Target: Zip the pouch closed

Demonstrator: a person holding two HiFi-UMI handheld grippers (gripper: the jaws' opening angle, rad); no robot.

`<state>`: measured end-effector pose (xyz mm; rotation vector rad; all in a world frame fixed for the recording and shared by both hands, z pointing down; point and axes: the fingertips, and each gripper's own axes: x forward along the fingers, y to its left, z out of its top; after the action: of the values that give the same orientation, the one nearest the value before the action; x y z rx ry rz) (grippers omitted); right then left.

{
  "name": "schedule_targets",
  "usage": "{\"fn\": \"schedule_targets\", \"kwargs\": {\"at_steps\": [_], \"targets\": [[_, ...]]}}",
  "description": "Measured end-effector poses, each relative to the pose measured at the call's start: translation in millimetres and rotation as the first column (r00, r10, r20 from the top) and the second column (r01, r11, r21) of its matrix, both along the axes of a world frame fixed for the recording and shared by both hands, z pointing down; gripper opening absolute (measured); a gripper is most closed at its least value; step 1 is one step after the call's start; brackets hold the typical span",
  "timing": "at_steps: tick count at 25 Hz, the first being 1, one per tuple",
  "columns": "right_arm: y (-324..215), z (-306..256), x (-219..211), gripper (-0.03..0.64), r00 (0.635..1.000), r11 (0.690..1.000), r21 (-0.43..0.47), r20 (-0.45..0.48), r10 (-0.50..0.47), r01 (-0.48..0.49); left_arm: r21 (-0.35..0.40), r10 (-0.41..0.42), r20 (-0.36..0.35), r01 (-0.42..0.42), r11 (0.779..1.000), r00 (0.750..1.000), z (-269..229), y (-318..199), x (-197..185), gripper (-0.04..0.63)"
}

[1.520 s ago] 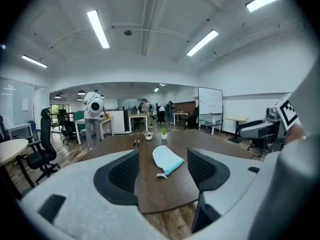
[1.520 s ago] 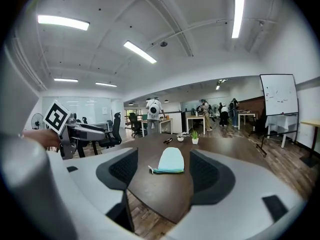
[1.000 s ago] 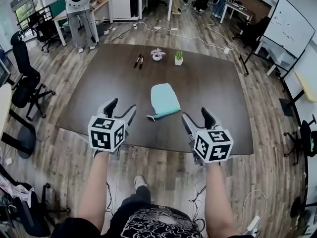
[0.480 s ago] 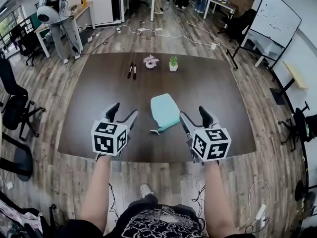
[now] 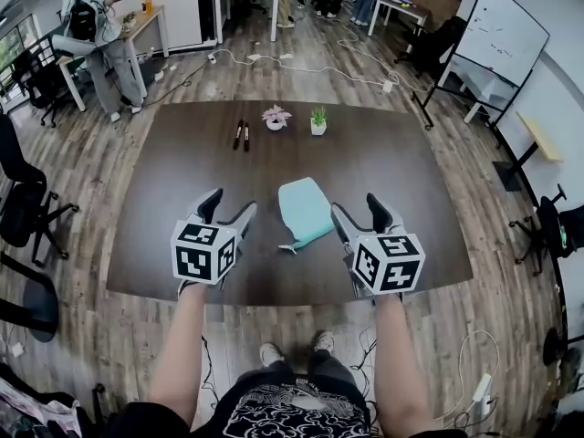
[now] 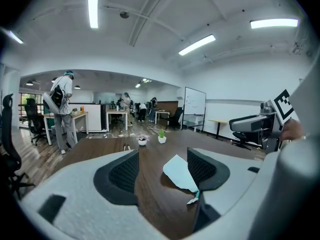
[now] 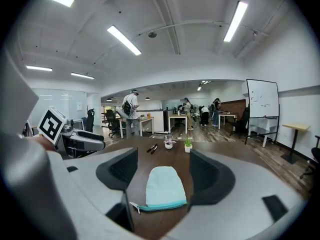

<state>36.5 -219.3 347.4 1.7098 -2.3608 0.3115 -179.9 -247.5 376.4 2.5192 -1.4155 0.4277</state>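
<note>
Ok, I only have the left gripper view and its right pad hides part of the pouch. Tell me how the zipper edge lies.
Observer: The right gripper view shows the pouch whole; its zipper edge faces the person, pull tab at the left end.
Operator: Give me the right gripper's state.
Observer: The right gripper is open, jaws apart, nothing held.
Operator: Now the spacing from above.
Observer: In the head view the pouch lies on the table between the left gripper and the right one, touching neither.
</note>
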Motion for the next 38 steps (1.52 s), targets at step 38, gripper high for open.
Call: {"fn": "schedule_targets", "kwargs": {"at_steps": [38], "targets": [[3,101,-15,0.304,0.996,0.985,-0.152,0.047,-0.077,0.083,-0.15,0.329,0.16,-0.307,0.94,0.931,115,12,85,0.275]]}}
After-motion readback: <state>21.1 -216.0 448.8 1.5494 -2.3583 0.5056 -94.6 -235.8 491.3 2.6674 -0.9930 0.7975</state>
